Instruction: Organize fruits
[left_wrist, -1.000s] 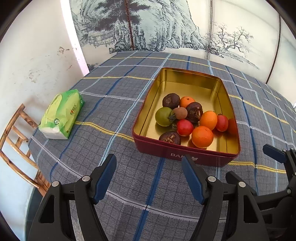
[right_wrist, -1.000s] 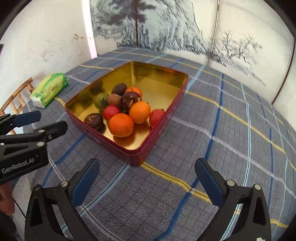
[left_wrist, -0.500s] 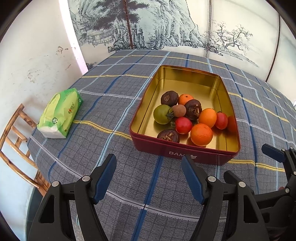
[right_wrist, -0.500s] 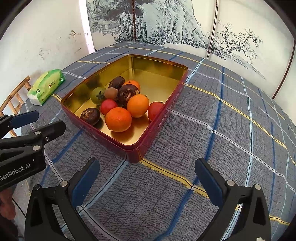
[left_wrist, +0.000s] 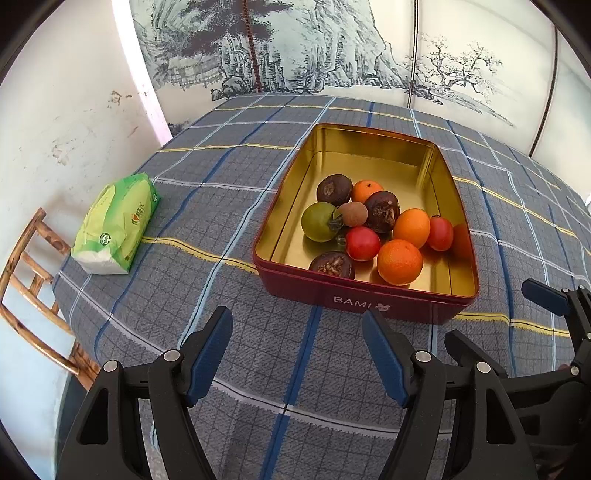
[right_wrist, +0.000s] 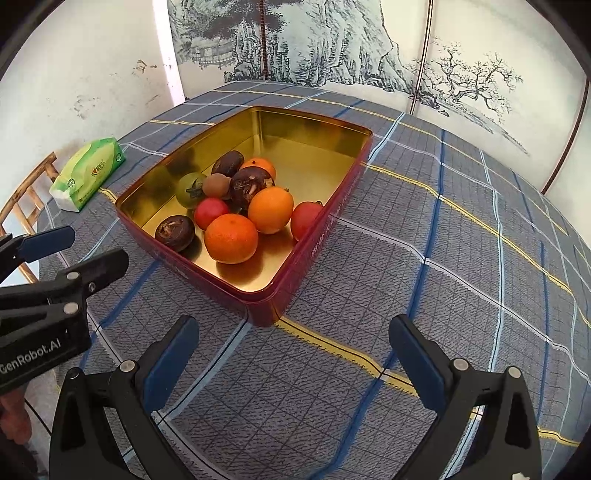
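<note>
A red tin with a gold inside (left_wrist: 369, 301) (right_wrist: 325, 225) stands on the plaid tablecloth. It holds several fruits: oranges (left_wrist: 399, 261) (right_wrist: 231, 238), red tomatoes (left_wrist: 362, 243) (right_wrist: 211, 213), a green tomato (left_wrist: 320, 221) (right_wrist: 190, 189), dark mangosteens (left_wrist: 332, 265) (right_wrist: 174, 228) and a small brown fruit (left_wrist: 353, 214). My left gripper (left_wrist: 297, 349) is open and empty, just in front of the tin's near wall. My right gripper (right_wrist: 291, 356) is open and empty, in front of the tin's near right corner.
A green tissue pack (left_wrist: 116, 223) (right_wrist: 88, 173) lies at the table's left edge. A wooden chair (left_wrist: 27, 295) stands beyond that edge. Painted wall panels rise behind the table. The left gripper shows at the left of the right wrist view (right_wrist: 55, 266).
Both grippers have drawn back and risen slightly, so the tin sits a bit farther away in view. Both stay open. The fruits have not moved.
</note>
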